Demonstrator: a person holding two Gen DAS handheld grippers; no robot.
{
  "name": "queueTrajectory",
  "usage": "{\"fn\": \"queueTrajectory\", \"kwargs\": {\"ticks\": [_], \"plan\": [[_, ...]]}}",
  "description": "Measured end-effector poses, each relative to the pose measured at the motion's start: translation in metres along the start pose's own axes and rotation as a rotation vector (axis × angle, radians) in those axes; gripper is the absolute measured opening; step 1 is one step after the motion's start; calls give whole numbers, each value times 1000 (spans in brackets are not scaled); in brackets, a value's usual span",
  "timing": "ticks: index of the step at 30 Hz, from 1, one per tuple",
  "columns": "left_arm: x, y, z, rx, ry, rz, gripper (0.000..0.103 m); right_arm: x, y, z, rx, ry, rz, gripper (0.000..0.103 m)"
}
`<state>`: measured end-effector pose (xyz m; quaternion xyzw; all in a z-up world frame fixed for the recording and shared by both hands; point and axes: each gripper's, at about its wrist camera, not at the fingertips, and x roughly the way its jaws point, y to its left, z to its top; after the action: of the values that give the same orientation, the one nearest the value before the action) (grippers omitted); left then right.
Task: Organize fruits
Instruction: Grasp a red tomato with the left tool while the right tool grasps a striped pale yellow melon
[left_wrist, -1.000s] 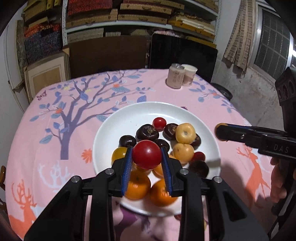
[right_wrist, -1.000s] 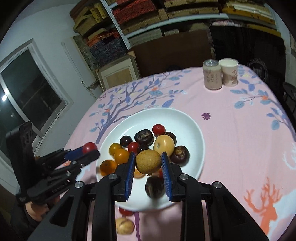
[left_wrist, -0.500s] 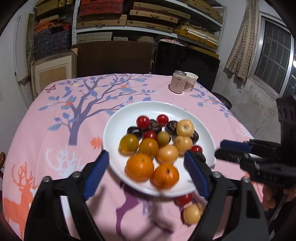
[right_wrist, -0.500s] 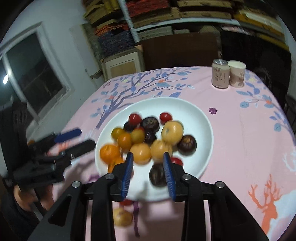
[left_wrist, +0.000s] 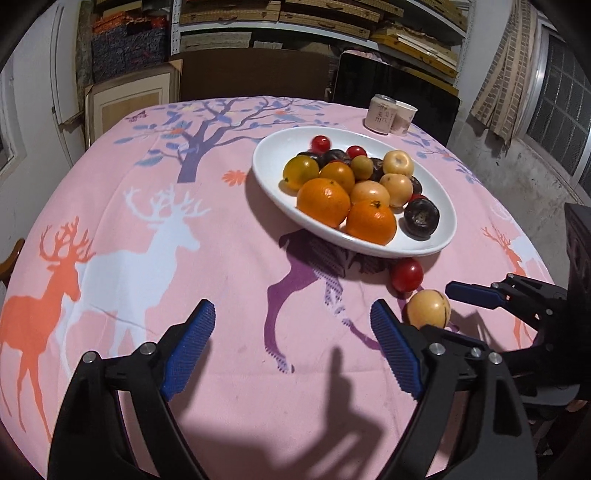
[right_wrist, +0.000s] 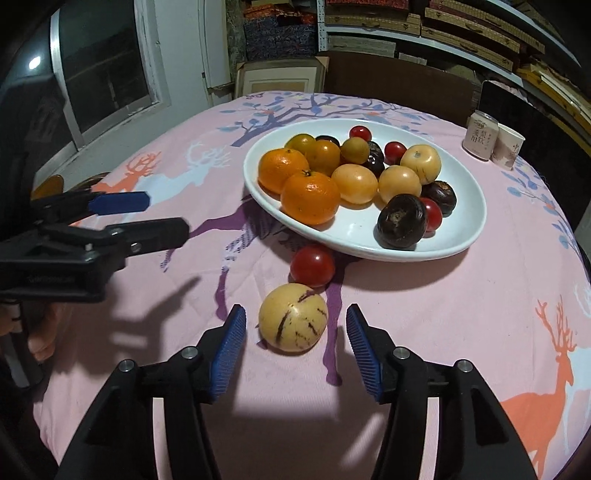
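Observation:
A white plate (left_wrist: 280, 142) (right_wrist: 465, 192) holds several fruits: oranges, yellow fruits, dark round fruits and small red tomatoes. On the cloth in front of it lie a red tomato (right_wrist: 312, 265) (left_wrist: 406, 274) and a yellow streaked fruit (right_wrist: 293, 322) (left_wrist: 428, 309). My right gripper (right_wrist: 295, 345) is open, its fingers on either side of the yellow fruit, not touching it. My left gripper (left_wrist: 291, 350) is open and empty over bare cloth, left of the yellow fruit.
The table has a pink cloth (left_wrist: 147, 206) with deer and tree prints. A can (left_wrist: 379, 113) and a paper cup (left_wrist: 403, 119) stand at the far right. Shelves and a framed board stand behind the table.
Both grippers let go of their fruits onto the plate, opened and drew back toward the table's near edge. The right one now straddles the yellow streaked fruit on the cloth.

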<state>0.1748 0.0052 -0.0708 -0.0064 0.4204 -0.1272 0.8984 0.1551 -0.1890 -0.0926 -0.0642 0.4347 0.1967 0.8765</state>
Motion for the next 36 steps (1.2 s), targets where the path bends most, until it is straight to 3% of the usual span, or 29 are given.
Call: {"fn": "queueTrajectory", "kwargs": {"ticks": [1,2,7,14,21,23,25,33,36], "plan": [[1,1,-1,-7,7,2,84,5,0,0,3,16,3,42],[2,1,-1,-8,14,1,84,6,1,-1,-2,19,5,41],[4,-16,0,51,34,-5,84,-6,-6,-8,33,-12,17,41],[13,-72,6,152,43,-25,84,-42,-61,-23,174,-116,-25,41],[43,-117,14,183,39,29,84,-40,-98,-44,279,-134,-38,41],[51,-118,16,177,47,33,71,-38,-100,-47,287,-132,-18,41],[62,-113,17,151,89,23,50,-40,-100,-47,291,-145,1,41],[73,-116,16,171,64,46,49,-37,-100,-47,295,-139,42,41],[70,-118,15,187,49,31,29,-37,-101,-48,301,-136,42,41]]}}
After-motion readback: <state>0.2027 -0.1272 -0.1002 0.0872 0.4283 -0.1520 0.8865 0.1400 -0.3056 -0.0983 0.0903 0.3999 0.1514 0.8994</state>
